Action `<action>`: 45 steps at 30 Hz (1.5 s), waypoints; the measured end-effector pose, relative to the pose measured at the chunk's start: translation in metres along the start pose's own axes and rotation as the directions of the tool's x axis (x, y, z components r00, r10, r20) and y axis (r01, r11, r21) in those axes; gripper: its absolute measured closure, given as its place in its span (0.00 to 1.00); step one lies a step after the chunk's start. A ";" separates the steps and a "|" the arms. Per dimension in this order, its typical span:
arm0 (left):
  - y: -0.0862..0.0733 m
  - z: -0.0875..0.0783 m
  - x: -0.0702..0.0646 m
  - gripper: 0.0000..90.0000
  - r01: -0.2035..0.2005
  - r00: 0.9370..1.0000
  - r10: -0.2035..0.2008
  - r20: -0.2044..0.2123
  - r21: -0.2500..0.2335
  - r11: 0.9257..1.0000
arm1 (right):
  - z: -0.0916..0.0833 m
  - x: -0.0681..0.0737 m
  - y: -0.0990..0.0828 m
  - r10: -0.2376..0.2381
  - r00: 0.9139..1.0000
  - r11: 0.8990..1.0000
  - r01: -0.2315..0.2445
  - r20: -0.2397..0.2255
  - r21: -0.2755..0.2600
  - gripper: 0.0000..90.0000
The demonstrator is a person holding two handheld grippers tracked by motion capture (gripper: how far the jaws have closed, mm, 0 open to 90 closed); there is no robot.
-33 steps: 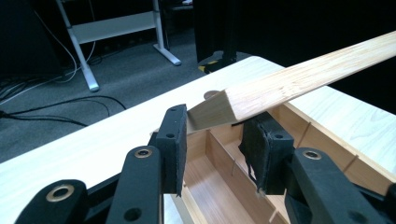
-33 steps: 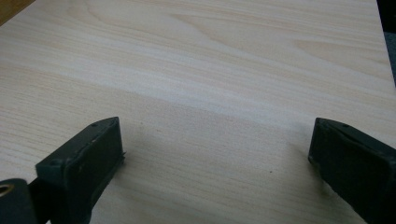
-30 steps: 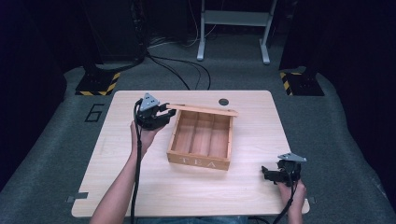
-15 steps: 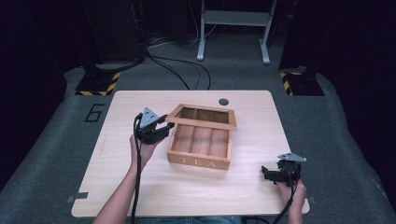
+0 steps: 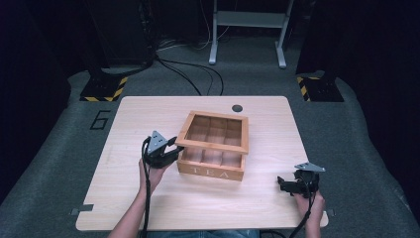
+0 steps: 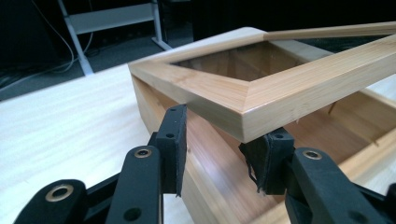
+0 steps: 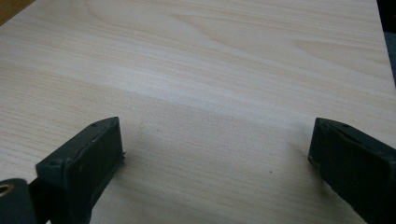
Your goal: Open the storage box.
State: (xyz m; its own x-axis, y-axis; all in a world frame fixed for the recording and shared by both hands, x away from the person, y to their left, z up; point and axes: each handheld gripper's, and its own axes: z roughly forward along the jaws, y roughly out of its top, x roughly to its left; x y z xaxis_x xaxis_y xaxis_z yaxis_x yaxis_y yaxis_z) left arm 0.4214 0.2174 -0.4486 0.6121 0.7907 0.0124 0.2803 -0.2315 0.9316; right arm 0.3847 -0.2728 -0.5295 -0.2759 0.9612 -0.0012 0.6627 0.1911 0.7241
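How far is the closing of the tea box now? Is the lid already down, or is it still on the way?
Mostly done, not finished. The left gripper is clamped on the front left corner of the glass-paned lid, and the lid has come down from upright a second ago to nearly flat. The left gripper view shows a gap between the lid and the tea box. Left: lower it fully and release. The right gripper rests open on the table.

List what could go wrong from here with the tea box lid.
1. The left gripper pinches only the front corner of the lid; it could slip free and slam onto the tea box.
2. The right gripper rests open on the table, away from the box, so nothing steadies it; the box may slide or tilt.
3. The lid's clear pane could crack if it drops.
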 end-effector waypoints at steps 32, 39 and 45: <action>-0.038 0.005 0.004 0.31 0.044 0.991 -0.058 0.121 0.119 0.992 | 0.000 0.000 0.000 -0.001 1.000 1.000 0.001 0.000 0.000 0.03; -0.046 0.009 0.001 0.17 0.032 0.991 -0.053 0.126 0.166 0.986 | 0.000 0.000 0.000 0.000 1.000 1.000 0.000 0.000 0.000 0.03; -0.057 -0.004 0.000 0.07 0.045 0.993 -0.067 0.099 0.210 0.977 | 0.000 0.000 0.000 -0.001 1.000 1.000 0.001 0.000 0.000 0.03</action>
State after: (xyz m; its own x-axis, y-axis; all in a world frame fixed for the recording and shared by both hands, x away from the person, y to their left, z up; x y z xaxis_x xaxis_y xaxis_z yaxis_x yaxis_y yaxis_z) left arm 0.4019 0.2328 -0.5001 0.6622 0.7443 -0.0863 0.4563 -0.3092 0.8344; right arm 0.3847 -0.2728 -0.5295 -0.2764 0.9610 -0.0015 0.6623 0.1916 0.7243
